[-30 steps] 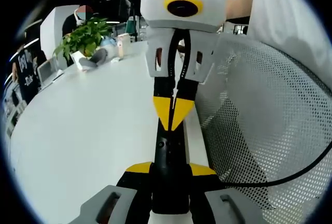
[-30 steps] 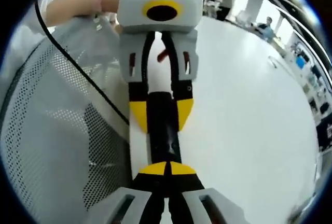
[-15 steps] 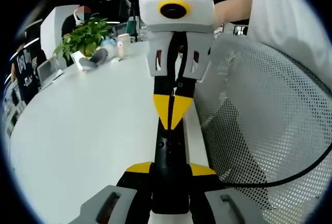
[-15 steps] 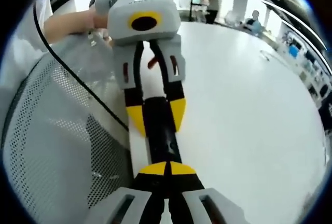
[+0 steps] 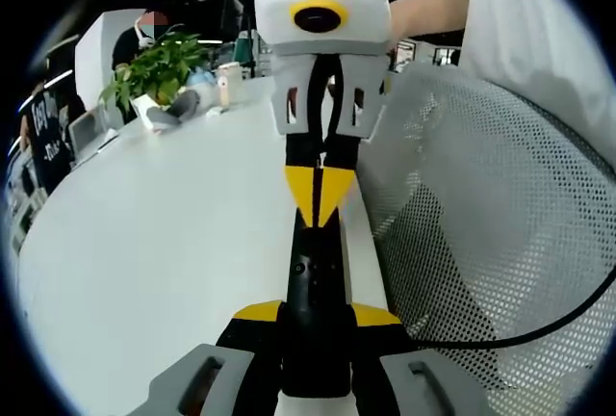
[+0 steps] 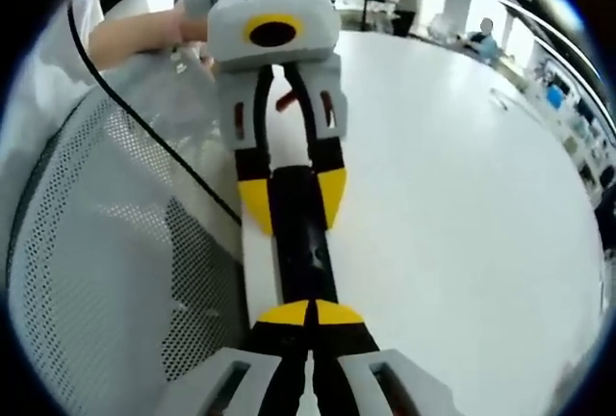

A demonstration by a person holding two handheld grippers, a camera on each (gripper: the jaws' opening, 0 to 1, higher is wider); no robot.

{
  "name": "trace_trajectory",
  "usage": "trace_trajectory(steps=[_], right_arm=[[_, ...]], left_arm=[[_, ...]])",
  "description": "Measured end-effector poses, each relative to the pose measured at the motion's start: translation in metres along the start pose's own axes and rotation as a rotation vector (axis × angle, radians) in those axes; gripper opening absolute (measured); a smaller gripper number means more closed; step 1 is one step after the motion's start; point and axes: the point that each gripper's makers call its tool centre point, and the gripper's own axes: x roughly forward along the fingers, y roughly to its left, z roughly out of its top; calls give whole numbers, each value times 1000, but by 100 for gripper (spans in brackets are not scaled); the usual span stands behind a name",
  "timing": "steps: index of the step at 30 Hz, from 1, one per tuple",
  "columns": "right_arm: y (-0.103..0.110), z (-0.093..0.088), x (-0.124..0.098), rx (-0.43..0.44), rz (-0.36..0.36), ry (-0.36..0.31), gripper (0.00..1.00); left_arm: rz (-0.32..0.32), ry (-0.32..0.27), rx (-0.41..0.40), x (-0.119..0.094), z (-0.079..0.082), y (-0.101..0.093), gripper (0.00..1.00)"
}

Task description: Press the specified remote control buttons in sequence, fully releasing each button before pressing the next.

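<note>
Risk: remote control held at the table edge, pressing tip near its far end.

Your left gripper clamps the remote's near end with jaws narrow; your right gripper has jaws closed together, tips resting on the remote's other end. Its long axis runs straight between the two grippers, along the table edge beside the mesh chair back. Press off-centre and you hit the wrong button, or lever the remote loose.

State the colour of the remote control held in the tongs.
Black. The remote control shows best in the left gripper view, clamped in the left tongs.
</note>
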Motion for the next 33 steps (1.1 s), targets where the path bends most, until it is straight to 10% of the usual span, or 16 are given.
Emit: trace_trajectory(steps=[19, 33], right_arm=[[0, 1, 3, -134, -19, 80, 0], [-2, 3, 3, -56, -68, 21, 0]], left_arm=[[-1, 2, 1, 0, 0, 0, 24], [0, 3, 1, 1, 0, 0, 24]])
